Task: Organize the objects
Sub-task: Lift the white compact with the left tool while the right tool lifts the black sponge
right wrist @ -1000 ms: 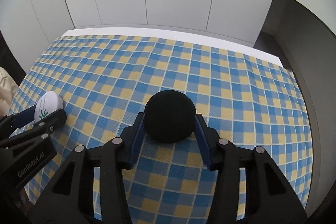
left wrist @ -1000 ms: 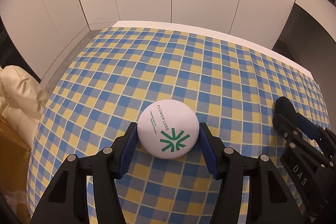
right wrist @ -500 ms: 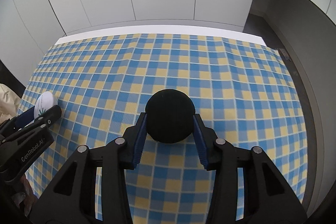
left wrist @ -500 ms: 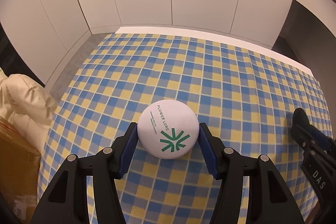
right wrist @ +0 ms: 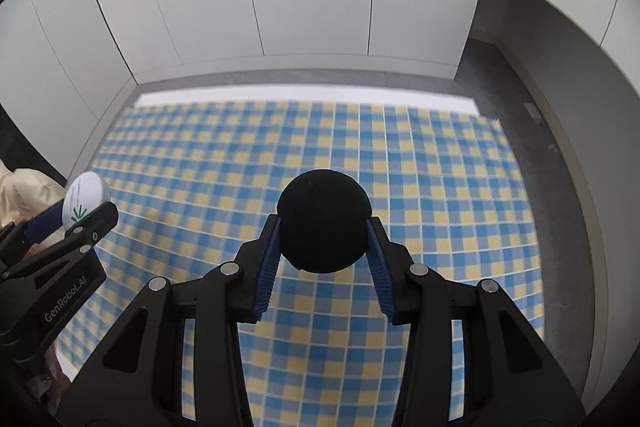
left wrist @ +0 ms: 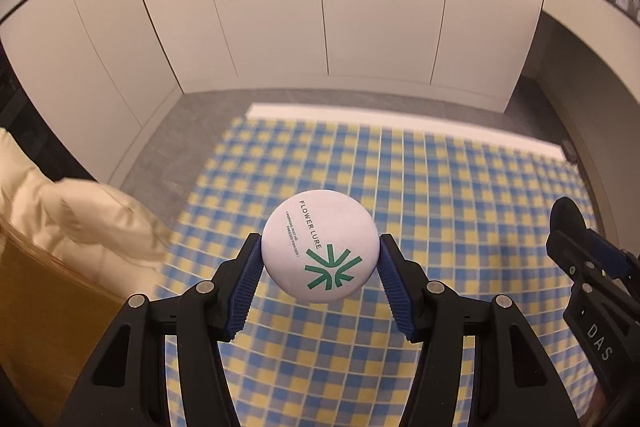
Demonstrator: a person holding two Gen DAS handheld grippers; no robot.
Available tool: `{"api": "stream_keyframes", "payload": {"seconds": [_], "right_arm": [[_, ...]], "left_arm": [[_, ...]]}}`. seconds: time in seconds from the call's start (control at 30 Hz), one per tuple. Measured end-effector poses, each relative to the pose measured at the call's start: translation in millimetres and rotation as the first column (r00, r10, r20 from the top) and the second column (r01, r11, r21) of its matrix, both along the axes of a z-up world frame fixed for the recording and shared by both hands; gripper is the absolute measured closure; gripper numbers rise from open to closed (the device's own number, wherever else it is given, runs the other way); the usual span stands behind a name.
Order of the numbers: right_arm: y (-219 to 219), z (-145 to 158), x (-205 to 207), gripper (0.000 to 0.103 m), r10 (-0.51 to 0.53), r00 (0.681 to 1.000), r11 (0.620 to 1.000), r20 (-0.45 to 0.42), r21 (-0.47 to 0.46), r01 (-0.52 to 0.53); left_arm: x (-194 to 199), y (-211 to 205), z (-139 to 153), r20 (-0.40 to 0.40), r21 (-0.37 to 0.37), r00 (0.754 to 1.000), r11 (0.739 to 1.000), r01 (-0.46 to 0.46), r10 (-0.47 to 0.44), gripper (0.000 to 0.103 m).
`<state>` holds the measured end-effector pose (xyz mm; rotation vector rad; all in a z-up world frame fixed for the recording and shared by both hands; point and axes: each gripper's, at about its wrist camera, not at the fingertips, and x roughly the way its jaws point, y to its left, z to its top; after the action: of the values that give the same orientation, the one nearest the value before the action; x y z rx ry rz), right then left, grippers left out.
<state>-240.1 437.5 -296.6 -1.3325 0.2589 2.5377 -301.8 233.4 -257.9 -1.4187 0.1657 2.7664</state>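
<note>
Checked blue-and-yellow cloth covers my bench; above it my left gripper fingers clamp the round white powder compact by its rim, my right gripper the round black puff. Compact: light, slick, breakable; puff: soft.

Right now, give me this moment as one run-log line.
left gripper: shut on white compact | right gripper: shut on black puff | both held above checked cloth | nothing else on cloth in view

Checked tablecloth bare ahead; cream cushion crowds left.
</note>
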Motion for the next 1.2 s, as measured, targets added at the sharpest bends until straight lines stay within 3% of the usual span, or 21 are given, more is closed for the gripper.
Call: {"api": "stream_keyframes", "payload": {"seconds": [0.43, 0.77, 1.03, 1.2], "right_arm": [[-23.5, 144.5, 26.0, 0.06, 0.016, 0.995, 0.998, -0.098, 0.061, -0.01], [-44.2, 245.8, 58.4, 0.06, 0.019, 0.984, 0.995, -0.178, 0.097, -0.002], [-66.4, 311.2, 83.5, 0.06, 0.035, 0.976, 0.99, -0.217, 0.142, -0.004], [-85.3, 332.6, 100.6, 0.06, 0.053, 0.973, 0.985, -0.223, 0.174, -0.014]], "left_arm": [[22.9, -26.3, 155.0, -0.156, 0.021, 0.988, 1.0, 0.005, -0.002, 0.046], [56.7, -42.5, 249.2, -0.255, 0.062, 0.967, 0.998, 0.004, 0.011, 0.045], [83.9, -56.3, 294.6, -0.28, 0.102, 0.96, 0.995, 0.009, 0.02, 0.045], [103.8, -62.1, 309.8, -0.297, 0.099, 0.955, 0.995, 0.022, 0.008, 0.045]]}}
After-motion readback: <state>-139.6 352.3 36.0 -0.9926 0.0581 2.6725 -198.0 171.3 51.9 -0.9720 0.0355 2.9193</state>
